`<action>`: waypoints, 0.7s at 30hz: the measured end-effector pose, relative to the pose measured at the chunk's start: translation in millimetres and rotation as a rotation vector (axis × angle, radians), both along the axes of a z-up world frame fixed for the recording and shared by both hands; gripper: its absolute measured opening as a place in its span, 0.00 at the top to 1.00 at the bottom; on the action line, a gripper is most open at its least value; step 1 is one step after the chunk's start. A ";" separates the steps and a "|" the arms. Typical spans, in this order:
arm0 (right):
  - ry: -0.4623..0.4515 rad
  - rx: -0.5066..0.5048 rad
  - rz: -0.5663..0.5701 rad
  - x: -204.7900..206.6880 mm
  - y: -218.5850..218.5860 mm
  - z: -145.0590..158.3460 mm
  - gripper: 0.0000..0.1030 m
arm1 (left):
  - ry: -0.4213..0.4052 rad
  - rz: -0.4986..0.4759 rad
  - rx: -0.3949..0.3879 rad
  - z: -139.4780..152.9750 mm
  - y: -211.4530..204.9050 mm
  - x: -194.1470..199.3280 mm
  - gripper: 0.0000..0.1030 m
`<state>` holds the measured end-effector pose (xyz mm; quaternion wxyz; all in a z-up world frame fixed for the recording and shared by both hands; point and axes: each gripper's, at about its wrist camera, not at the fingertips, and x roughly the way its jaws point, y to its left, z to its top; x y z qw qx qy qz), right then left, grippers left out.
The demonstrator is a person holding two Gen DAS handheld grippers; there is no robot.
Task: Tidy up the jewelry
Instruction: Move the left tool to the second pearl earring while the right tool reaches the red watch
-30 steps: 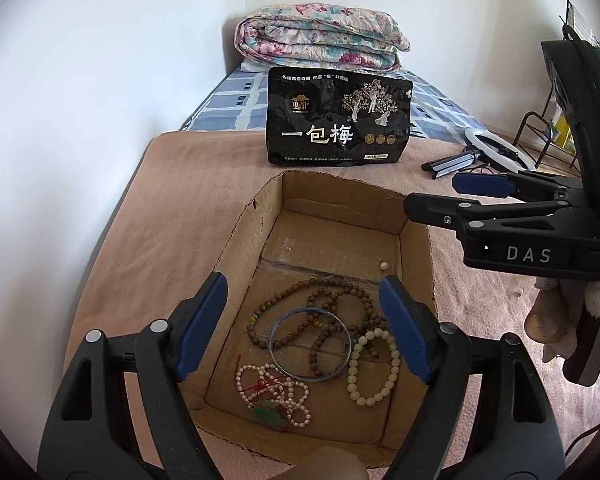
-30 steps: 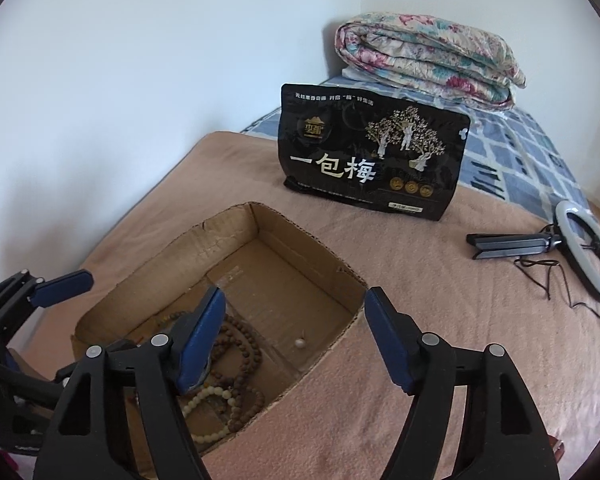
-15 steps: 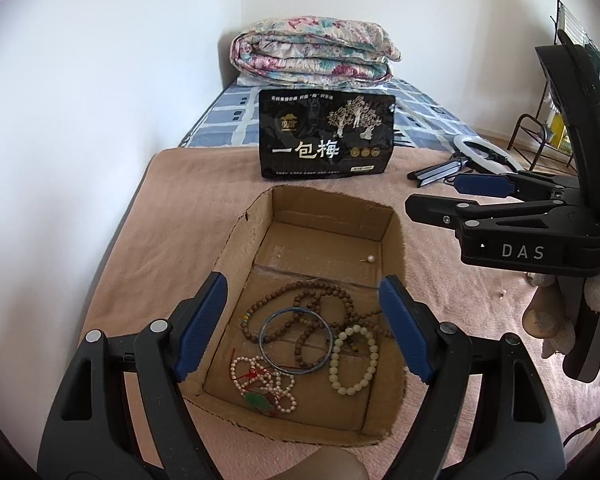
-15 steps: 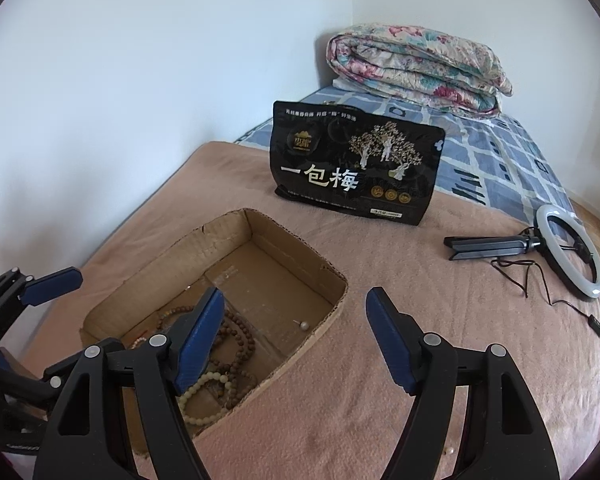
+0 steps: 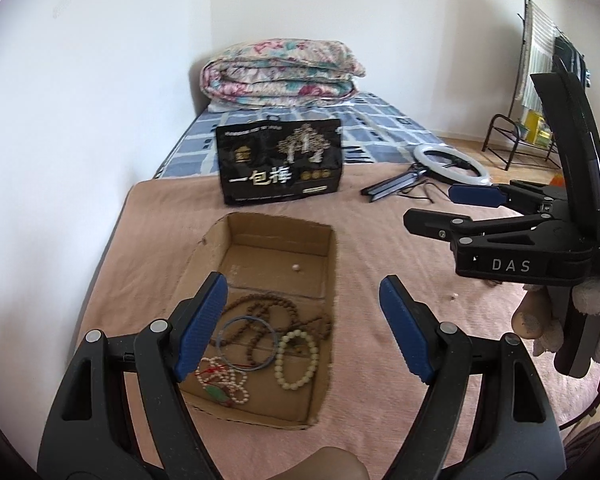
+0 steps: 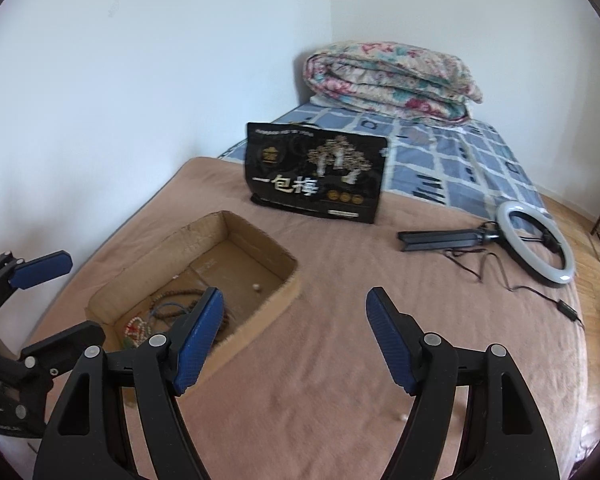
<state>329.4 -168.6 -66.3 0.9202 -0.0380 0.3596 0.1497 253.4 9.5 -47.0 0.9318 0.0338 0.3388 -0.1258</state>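
Both grippers spread wide, nothing held. Left gripper (image 5: 300, 326) hovers above the cardboard box (image 5: 322, 400); bracelets (image 5: 296, 354) and brown bead necklace (image 5: 268, 306) lie tangled beneath its fingers. Right gripper (image 6: 294, 336) is over bare blanket (image 6: 380, 280). Judged step: approach. Next: lower, pinch one piece.

From my right wrist camera, my right gripper's left finger (image 6: 198, 336) covers part of the beads in the cardboard box (image 6: 260, 240), and the jewelry there is too small and blurred to tell apart. My left gripper (image 6: 28, 280) is cut off by that picture's left edge, so its jaw gap cannot be judged there. From my left wrist camera, my left finger (image 5: 200, 326) hides the edge of the white bead strand (image 5: 224, 380), and a tiny pale speck (image 5: 453, 298) on the blanket is too small to identify.
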 end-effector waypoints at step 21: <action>0.005 -0.013 -0.236 -57.1 -173.5 -4.1 0.23 | 0.064 -0.162 -0.024 -27.1 -103.4 -3.5 0.22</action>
